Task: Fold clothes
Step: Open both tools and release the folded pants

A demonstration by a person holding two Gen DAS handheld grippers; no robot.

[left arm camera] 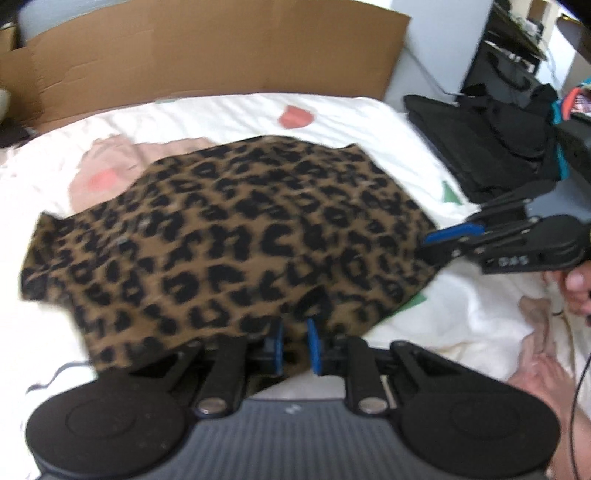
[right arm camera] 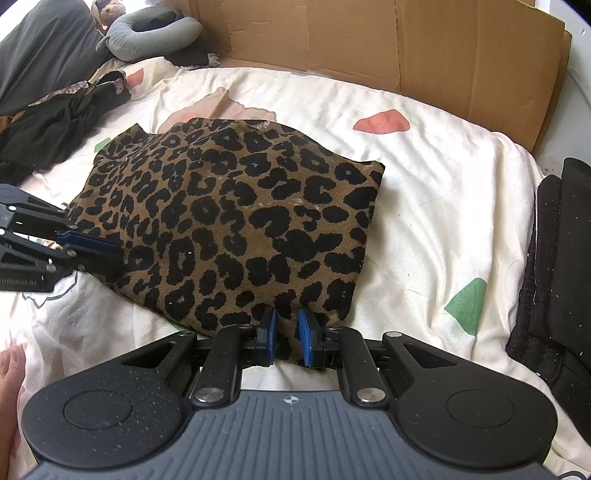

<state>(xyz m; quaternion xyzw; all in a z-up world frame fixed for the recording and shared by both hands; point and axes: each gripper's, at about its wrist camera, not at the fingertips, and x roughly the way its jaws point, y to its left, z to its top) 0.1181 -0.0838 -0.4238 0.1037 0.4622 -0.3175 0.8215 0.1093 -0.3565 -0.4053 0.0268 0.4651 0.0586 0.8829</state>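
A leopard-print garment [left arm camera: 236, 236] lies folded on the white bedspread [left arm camera: 229, 110]; it also shows in the right wrist view [right arm camera: 236, 221]. My left gripper [left arm camera: 295, 345] is shut on its near edge, with cloth between the blue pads. My right gripper [right arm camera: 287, 334] is shut on another edge of the same garment. The right gripper shows in the left wrist view [left arm camera: 439, 243] at the garment's right side. The left gripper shows in the right wrist view [right arm camera: 107, 254] at the garment's left side.
A brown cardboard sheet [right arm camera: 406, 44] stands behind the bed. Black clothes [right arm camera: 55, 125] lie at the left, with a grey neck pillow [right arm camera: 151, 29] beyond. A black folded garment [right arm camera: 557, 266] lies at the bed's right edge. A black bag [left arm camera: 480, 147] sits beside the bed.
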